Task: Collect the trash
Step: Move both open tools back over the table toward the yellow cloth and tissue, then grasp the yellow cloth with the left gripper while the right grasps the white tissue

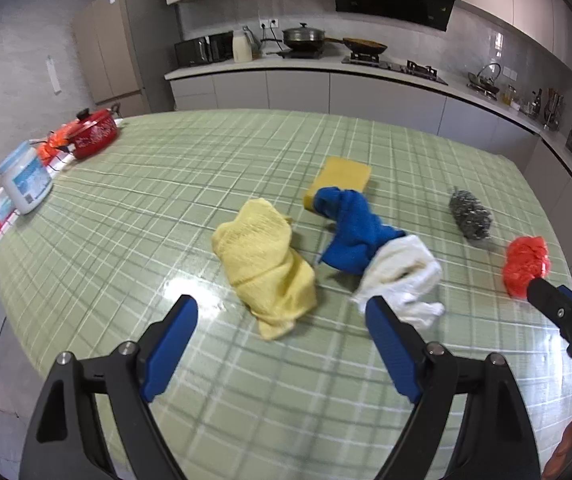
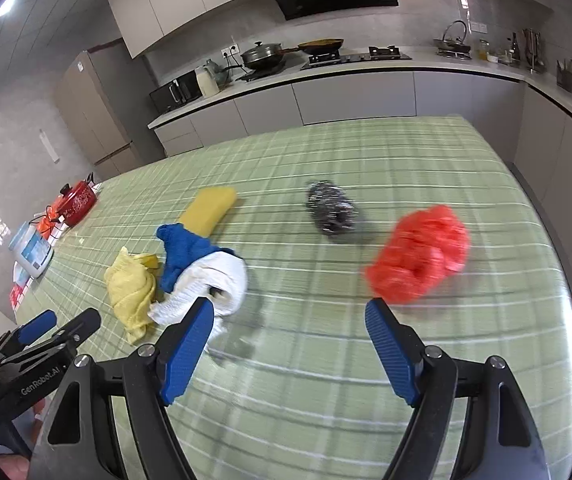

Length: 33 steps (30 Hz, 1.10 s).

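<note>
Both jaws gaping and empty, the left gripper (image 1: 282, 306) hovers over the yellow cloth (image 1: 264, 258) mid-table (green-checked), the right gripper (image 2: 287, 308) near the red plastic bag (image 2: 419, 258).

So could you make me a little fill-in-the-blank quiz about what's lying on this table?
1. The white cloth lies against the ____ cloth.
2. The sponge is ____ in colour.
3. The crumpled plastic bag is ____.
4. Both hand-held grippers, left and right, have jaws that stand ____.

Missing words: blue; yellow; red; open
</note>
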Tool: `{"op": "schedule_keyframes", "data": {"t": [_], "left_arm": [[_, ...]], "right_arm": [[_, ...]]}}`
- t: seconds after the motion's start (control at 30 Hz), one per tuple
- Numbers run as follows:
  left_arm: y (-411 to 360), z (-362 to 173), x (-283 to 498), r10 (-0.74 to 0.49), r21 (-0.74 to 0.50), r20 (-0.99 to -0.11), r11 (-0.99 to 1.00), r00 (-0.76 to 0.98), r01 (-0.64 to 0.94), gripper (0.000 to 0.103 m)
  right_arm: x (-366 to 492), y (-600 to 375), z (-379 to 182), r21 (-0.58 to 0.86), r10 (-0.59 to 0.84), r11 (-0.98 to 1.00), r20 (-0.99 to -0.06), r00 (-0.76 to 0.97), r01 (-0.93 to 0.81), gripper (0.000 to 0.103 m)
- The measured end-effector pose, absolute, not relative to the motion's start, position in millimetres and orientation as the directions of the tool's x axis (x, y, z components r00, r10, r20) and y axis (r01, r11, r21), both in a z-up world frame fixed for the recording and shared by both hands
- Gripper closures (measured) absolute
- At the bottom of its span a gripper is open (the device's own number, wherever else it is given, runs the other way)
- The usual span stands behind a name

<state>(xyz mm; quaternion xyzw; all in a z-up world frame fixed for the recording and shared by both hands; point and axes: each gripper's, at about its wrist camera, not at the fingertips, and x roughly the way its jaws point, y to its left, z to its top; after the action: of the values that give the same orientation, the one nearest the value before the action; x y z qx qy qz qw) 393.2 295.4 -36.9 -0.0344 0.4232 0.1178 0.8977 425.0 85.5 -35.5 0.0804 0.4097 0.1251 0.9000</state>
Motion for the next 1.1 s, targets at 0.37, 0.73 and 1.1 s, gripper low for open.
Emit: {"op": "schedule_keyframes", "data": {"t": [0.37,0.73,1.1], "left_arm": [[348,-63,449,0.073,0.019,-0.802,0.995,0.594,-0.096,0.016],[358,-90,465,-0.029,-0.034,-0.821,0.999,0.571,0.002,0.020],[357,-96,459,-0.076,-0.085,-0.834,0.996,0.547,0.008,0.050]], "right_arm": [[464,173,-68,0.250,0.248,0.965,-0.773,0.583,-0.079,0.019],[474,196,-107,0.215,0.196,0.976,-0.818,0.540,-0.030,0.025],[464,189,-99,0.208,0.207,0.976,-0.795,0.570,-0.064,0.069]]}}
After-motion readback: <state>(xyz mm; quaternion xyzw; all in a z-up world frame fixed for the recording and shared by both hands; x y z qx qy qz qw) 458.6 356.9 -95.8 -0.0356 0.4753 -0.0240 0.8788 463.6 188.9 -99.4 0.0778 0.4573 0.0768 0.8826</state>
